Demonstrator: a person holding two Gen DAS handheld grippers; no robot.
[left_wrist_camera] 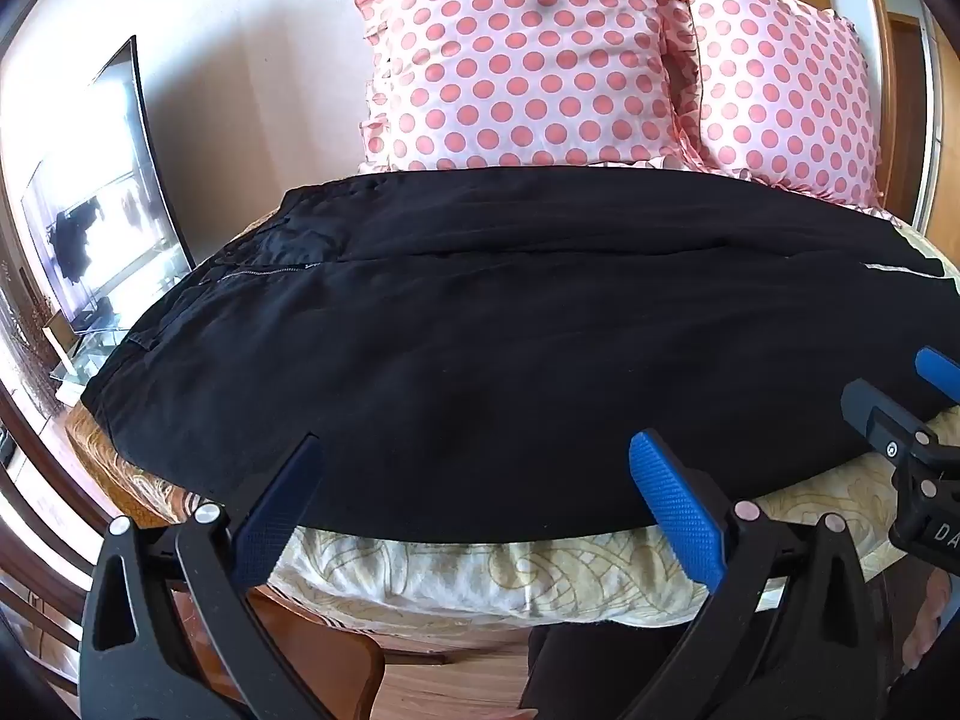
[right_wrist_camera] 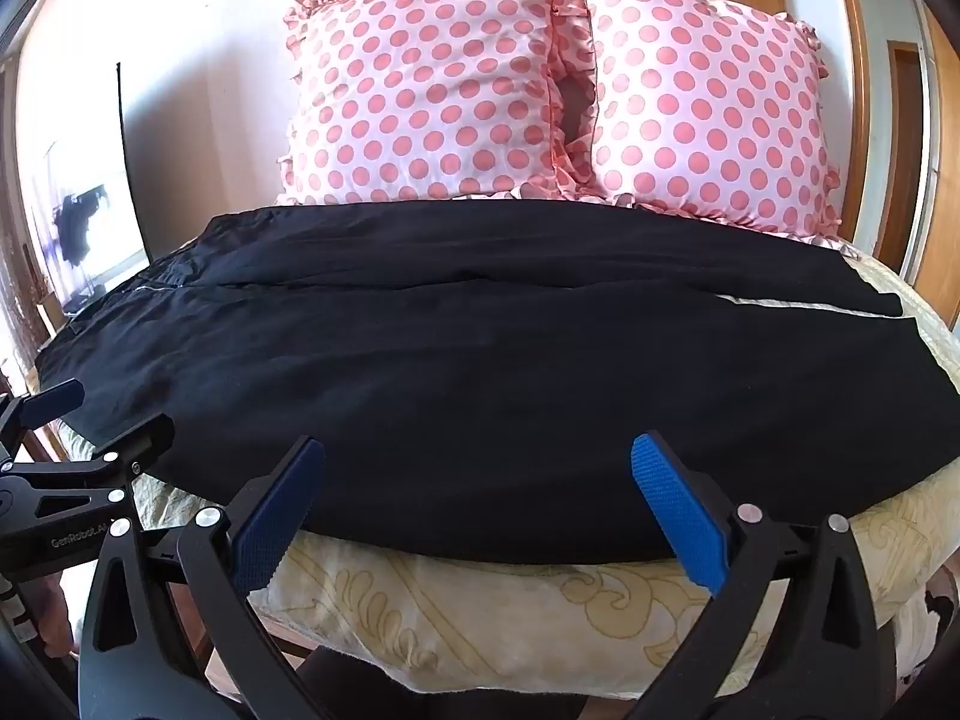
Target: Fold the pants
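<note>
Black pants [left_wrist_camera: 480,354] lie spread flat across the bed, waist and zipper at the left, leg ends at the right; they also show in the right wrist view [right_wrist_camera: 456,372]. My left gripper [left_wrist_camera: 474,456] is open and empty, its blue pads just over the pants' near edge. My right gripper [right_wrist_camera: 477,459] is open and empty over the same near edge, further right. The right gripper also shows at the right edge of the left wrist view [left_wrist_camera: 900,396]. The left gripper shows at the left edge of the right wrist view [right_wrist_camera: 102,414].
The bed [right_wrist_camera: 480,606] has a cream patterned cover. Two pink polka-dot pillows [right_wrist_camera: 432,90] [right_wrist_camera: 708,108] lean on the wall behind the pants. A TV [left_wrist_camera: 108,198] on a glass stand is at the left. Wooden floor [left_wrist_camera: 456,684] lies below the bed edge.
</note>
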